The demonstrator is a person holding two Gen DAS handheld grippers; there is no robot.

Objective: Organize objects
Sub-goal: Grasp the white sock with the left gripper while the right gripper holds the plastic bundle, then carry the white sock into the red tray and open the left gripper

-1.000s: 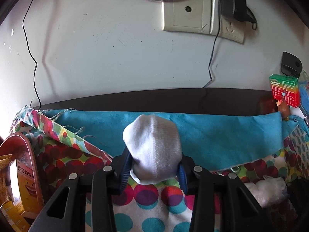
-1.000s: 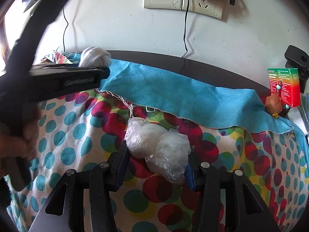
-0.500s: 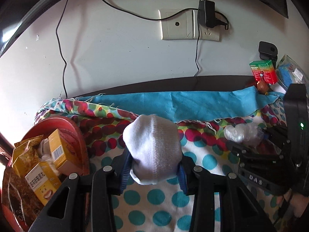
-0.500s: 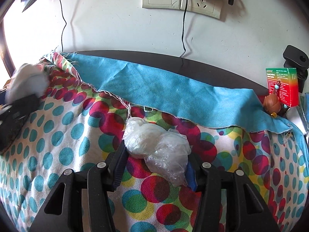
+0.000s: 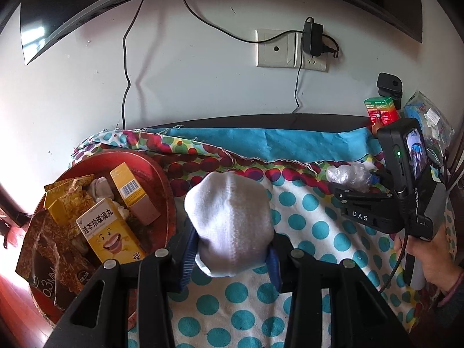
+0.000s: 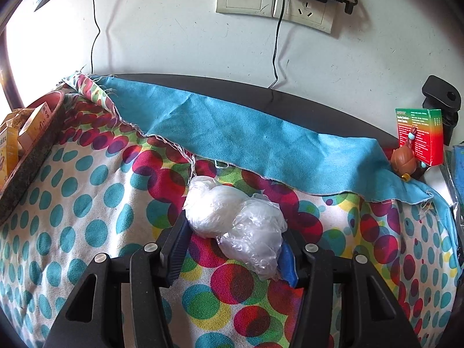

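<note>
In my left gripper (image 5: 232, 256) the jaws are clamped on a rolled white sock (image 5: 230, 220), which bulges well above the pads (image 5: 187, 256). I judge the grip sits low on the roll, so a quick swing could let the soft bundle squeeze out or unroll. Below the jaws is only dotted cloth (image 5: 304, 211) on the desk, so a drop there costs little.

Just left of these jaws is the red tray (image 5: 162, 174), already crowded with yellow boxes (image 5: 108, 235) and brown packets (image 5: 55, 249). If the sock belongs there, the free room is small: I see a gap only near the rim closest to the jaws. Coming in low could clip that rim or knock a box over.

In my right gripper (image 6: 232, 246) the jaws are closed on a crumpled plastic bag (image 6: 235, 223). The film is slippery and hangs toward the right pad, so I expect it may slide out under a jerk.

Ahead of both jaws the cloth is open, then a folded blue cloth (image 6: 246, 136) with frayed threads that could snag a fingertip. Far right of the right jaws stand a green box (image 6: 420, 134) and a brown figure (image 6: 404, 159), near the desk edge; beyond is the wall with its cables (image 6: 277, 34).
</note>
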